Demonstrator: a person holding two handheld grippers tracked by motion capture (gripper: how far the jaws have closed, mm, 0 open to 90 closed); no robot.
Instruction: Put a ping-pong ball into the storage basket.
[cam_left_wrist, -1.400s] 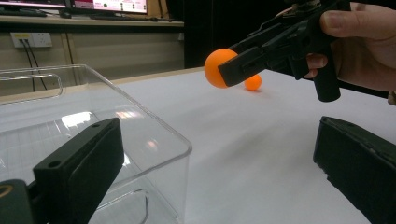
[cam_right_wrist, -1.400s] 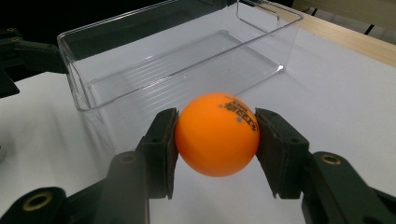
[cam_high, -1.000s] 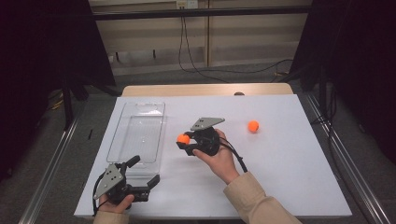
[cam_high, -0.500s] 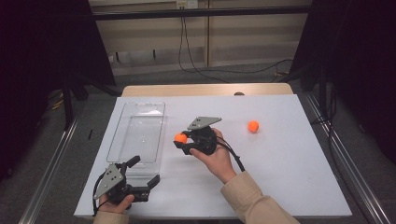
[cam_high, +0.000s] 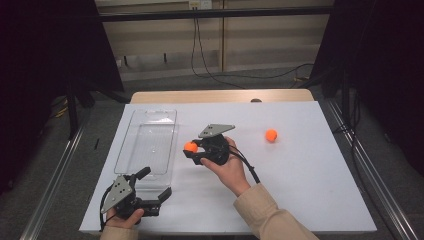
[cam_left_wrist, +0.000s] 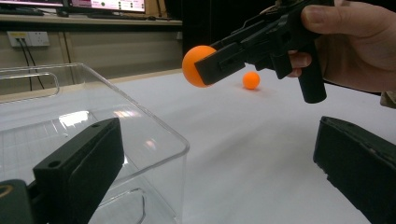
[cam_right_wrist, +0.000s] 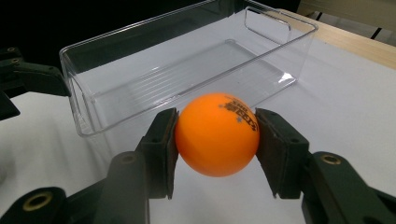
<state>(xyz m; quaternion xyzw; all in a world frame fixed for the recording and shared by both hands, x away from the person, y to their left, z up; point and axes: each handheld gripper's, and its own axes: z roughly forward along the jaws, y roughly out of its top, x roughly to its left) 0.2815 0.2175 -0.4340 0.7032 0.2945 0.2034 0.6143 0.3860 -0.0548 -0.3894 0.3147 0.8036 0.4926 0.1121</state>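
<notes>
Orange is the colour of the two balls on this white table (cam_high: 310, 190). One orange ball (cam_high: 190, 147) is squeezed between the jaws of the right gripper (cam_high: 192, 149), held up above the table just beside the clear plastic box (cam_high: 148, 141). The other ball (cam_high: 271, 135) sits alone on the table, well apart to the right.

From the right gripper view, the held ball (cam_right_wrist: 217, 134) has small dark letters printed on top, and a pad presses on each side of it. The high view is too far off to show those letters. The box (cam_right_wrist: 187, 70) looks bare inside there.

From the left gripper view, the right gripper (cam_left_wrist: 205, 65) holds its ball up in the air. The left gripper (cam_high: 156, 196) has its jaws wide apart and holds nothing. It rests by the near end of the box.

Count: two balls, one box, two grippers.
</notes>
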